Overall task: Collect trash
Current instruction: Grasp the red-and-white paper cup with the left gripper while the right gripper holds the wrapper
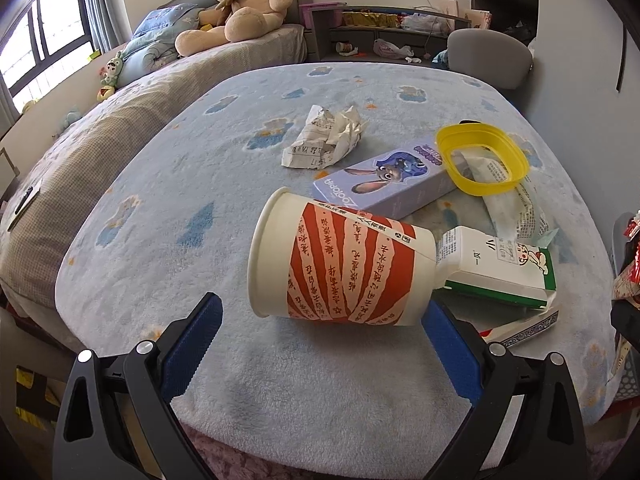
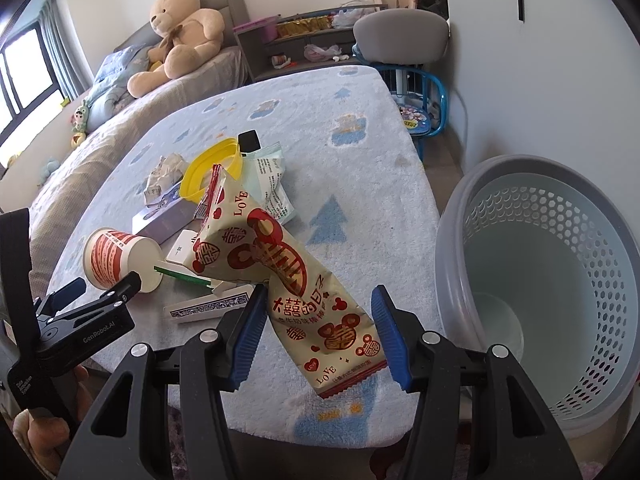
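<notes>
bedroom, trash scattered over a pale blue fleece blanket (image 1: 320,380).
right gripper (image 2: 318,334) is clamped on a crumpled cream-and-red snack wrapper (image 2: 304,280) at lower centre, a grey perforated basket (image 2: 452,240) at right; left gripper (image 1: 320,344), jaws apart, frames a toppled red-and-white paper cup (image 1: 340,264) mid-frame, touching a white-green carton (image 1: 496,268).

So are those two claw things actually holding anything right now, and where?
The right gripper pinches the cream-and-red snack wrapper near its lower end. The left gripper is open around the paper cup, holding nothing.
</notes>
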`<action>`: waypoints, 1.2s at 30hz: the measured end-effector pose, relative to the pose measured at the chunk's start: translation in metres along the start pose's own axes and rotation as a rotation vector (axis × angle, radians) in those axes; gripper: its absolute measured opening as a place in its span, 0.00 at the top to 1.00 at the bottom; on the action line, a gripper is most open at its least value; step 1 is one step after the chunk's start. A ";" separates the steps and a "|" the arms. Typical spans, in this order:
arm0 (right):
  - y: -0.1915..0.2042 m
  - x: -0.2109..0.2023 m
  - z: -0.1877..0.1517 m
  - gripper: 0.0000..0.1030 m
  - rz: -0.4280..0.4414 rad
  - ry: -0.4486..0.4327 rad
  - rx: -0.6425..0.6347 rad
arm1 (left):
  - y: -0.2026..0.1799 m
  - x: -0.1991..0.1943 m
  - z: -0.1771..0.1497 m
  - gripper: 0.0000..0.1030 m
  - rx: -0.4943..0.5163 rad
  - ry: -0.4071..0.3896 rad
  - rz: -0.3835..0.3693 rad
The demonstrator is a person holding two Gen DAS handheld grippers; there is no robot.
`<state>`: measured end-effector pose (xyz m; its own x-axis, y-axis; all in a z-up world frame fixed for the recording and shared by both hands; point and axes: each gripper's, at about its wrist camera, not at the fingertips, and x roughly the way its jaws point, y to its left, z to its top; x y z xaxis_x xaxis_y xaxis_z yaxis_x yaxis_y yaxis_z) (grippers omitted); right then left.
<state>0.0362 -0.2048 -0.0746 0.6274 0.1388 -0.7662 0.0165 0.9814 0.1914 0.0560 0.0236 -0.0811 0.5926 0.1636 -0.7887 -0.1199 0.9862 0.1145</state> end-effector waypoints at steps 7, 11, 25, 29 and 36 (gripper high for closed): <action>0.003 -0.001 -0.001 0.49 0.008 -0.010 0.001 | 0.026 -0.010 -0.004 0.08 -0.031 0.011 0.008; 0.007 -0.004 -0.003 0.49 0.015 -0.012 0.001 | 0.045 -0.013 -0.007 0.08 -0.052 0.017 0.034; 0.016 -0.019 -0.009 0.49 0.024 -0.034 0.005 | 0.068 -0.036 -0.012 0.08 -0.075 0.032 -0.051; 0.015 -0.021 -0.008 0.49 0.024 -0.038 0.009 | 0.062 -0.042 0.000 0.08 -0.070 0.012 -0.092; 0.015 -0.021 -0.008 0.49 0.024 -0.038 0.010 | 0.053 -0.011 0.015 0.08 -0.075 0.088 -0.132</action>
<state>0.0167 -0.1920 -0.0604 0.6566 0.1567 -0.7378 0.0094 0.9764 0.2157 0.0556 0.0744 -0.0573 0.5353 0.0260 -0.8443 -0.1068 0.9936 -0.0370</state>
